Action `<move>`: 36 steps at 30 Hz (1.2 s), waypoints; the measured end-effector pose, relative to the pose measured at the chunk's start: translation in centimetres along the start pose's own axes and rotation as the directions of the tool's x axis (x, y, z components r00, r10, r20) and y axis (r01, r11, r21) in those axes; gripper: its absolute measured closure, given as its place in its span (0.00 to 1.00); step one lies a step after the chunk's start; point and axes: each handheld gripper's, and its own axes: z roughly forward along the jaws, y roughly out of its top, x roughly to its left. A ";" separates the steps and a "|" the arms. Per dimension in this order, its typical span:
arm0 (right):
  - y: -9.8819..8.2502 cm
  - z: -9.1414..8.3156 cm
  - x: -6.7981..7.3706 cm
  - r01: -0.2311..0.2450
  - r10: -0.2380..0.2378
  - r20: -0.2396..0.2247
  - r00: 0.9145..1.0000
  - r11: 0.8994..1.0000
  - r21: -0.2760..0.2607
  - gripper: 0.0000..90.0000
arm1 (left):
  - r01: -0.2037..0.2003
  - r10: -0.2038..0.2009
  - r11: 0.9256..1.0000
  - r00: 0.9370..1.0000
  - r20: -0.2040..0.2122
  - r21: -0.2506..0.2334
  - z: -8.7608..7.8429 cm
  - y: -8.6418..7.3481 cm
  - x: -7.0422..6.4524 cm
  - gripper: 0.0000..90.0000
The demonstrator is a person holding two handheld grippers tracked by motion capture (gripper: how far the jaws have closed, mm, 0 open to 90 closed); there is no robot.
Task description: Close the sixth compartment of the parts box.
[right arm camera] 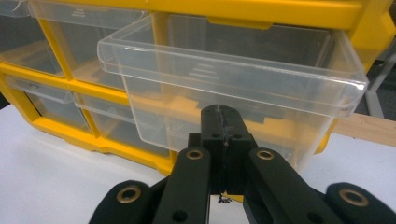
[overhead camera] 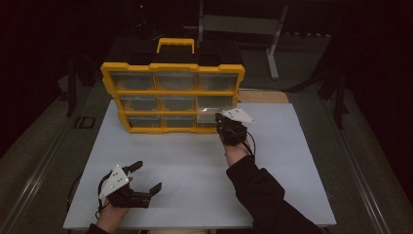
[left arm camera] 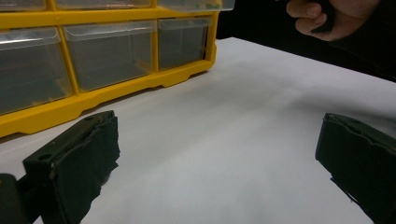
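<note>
A dim room falls to near black around a pale, evenly lit worktop [overhead camera: 195, 161] in the grainy, soft high view. Glare streaks the clear drawers of the yellow organiser [overhead camera: 173, 97]. Both gripper views are brighter, their near black tongs [right arm camera: 219, 116] slightly blurred, shadows faint.

organizer [overhead camera: 173, 97]: glossy yellow plastic frame | drawer [right arm camera: 233, 88]: clear smooth plastic | table [overhead camera: 195, 165]: matt white | plank [right arm camera: 369, 128] at 3 o'clock: bare wood
</note>
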 end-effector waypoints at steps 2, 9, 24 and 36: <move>0.1 0.0 0.0 -0.003 0.003 0.001 1.000 1.000 -0.001 1.00 | 0.000 0.000 1.000 1.000 0.000 0.000 0.0 0.0 0.0 0.00; 0.7 0.3 0.1 0.005 -0.005 -0.003 1.000 1.000 -0.008 1.00 | 0.001 -0.001 1.000 1.000 0.000 -0.003 0.0 0.0 0.0 0.00; 1.3 1.1 0.2 0.003 -0.003 0.002 1.000 1.000 0.001 1.00 | 0.004 -0.004 1.000 1.000 0.002 -0.003 0.0 0.0 0.0 0.00; 1.8 1.9 -0.5 -0.006 0.006 0.016 1.000 1.000 0.008 1.00 | 0.004 -0.004 1.000 1.000 0.005 -0.001 0.0 0.0 0.0 0.00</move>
